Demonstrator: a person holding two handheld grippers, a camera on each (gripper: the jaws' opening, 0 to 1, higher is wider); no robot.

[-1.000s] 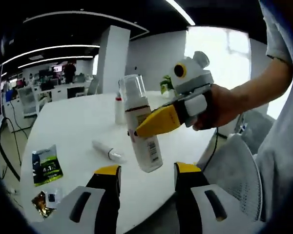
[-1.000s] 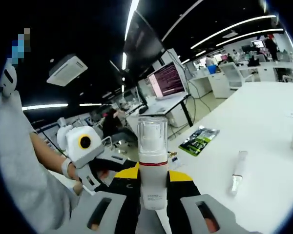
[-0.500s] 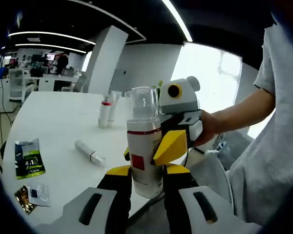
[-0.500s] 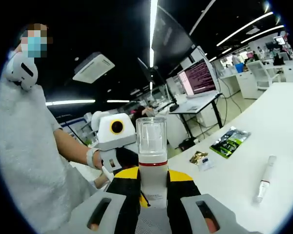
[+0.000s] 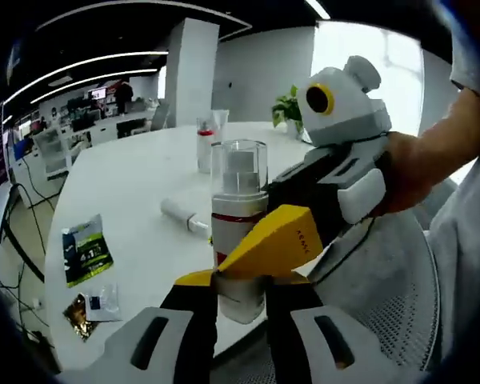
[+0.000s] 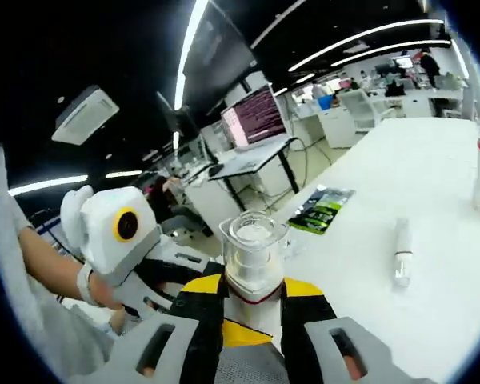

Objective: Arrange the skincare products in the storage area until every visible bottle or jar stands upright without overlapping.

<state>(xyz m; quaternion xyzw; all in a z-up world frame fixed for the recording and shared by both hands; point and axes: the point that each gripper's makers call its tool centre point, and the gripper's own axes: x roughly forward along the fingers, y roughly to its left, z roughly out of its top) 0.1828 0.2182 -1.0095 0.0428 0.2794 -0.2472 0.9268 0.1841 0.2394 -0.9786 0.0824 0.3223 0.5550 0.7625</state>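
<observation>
Low in the centre of the left gripper view, a white pump bottle [image 5: 238,232] with a clear cap stands upright above the edge of the round white table [image 5: 136,200], clamped at its base between the left gripper's [image 5: 242,298] jaws — and at mid-height by the right gripper [image 5: 260,248], entering from the right. Lower centre of the right gripper view, the right gripper [image 6: 253,304] pinches the same bottle [image 6: 253,254], with the left gripper [image 6: 148,276] at lower left. A white tube [image 5: 184,217] lies flat mid-left; a red-collared bottle [image 5: 204,146] stands further up. Green sachet [image 5: 86,251] at left.
</observation>
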